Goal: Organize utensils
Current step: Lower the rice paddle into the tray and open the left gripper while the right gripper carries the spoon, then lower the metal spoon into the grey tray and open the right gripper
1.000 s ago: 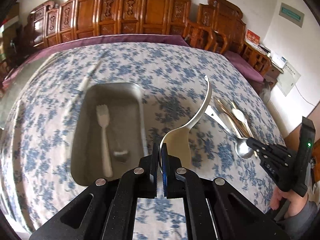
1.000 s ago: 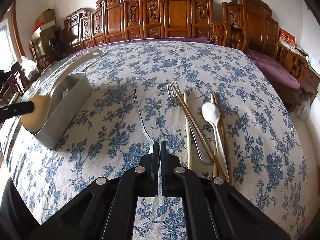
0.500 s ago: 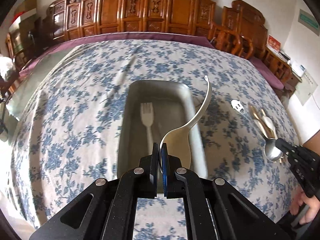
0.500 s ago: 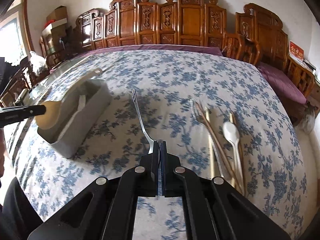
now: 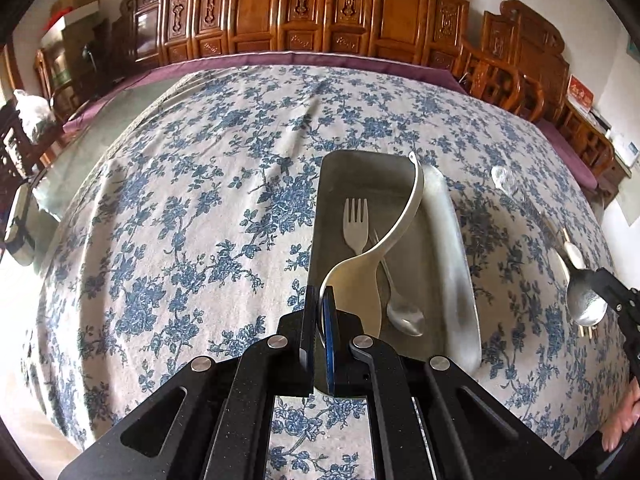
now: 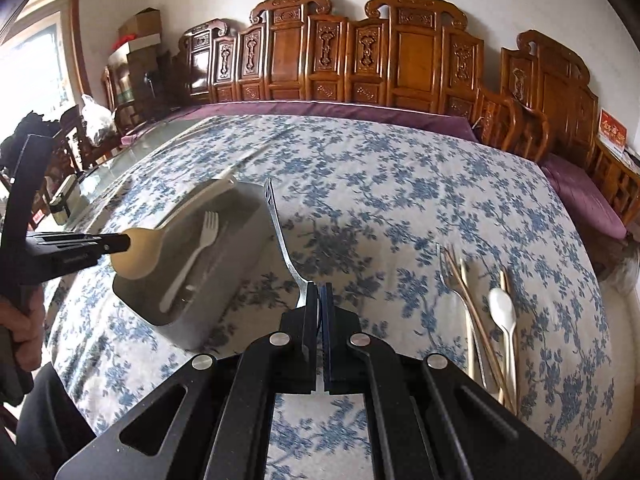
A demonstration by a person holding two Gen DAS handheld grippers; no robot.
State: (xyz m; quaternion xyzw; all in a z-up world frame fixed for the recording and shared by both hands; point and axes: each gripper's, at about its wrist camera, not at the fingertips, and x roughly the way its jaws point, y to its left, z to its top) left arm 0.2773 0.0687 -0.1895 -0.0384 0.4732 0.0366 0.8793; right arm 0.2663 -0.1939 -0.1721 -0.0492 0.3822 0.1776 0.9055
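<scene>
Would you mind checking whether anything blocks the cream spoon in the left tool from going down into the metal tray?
Nothing visible does: the cream spoon hangs over the metal tray, where only a white fork and metal spoon lie flat.

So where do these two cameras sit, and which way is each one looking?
Left wrist view: rides on the left gripper, looking down its jaws, shut on a cream ladle over the metal tray; the right gripper with a steel spoon shows at right.
Right wrist view: rides on the right gripper, jaws shut on that steel spoon, facing across the floral tablecloth; the left gripper and a hand show at left.
Shared: tray, white plastic fork, ladle, carved wooden chairs.
</scene>
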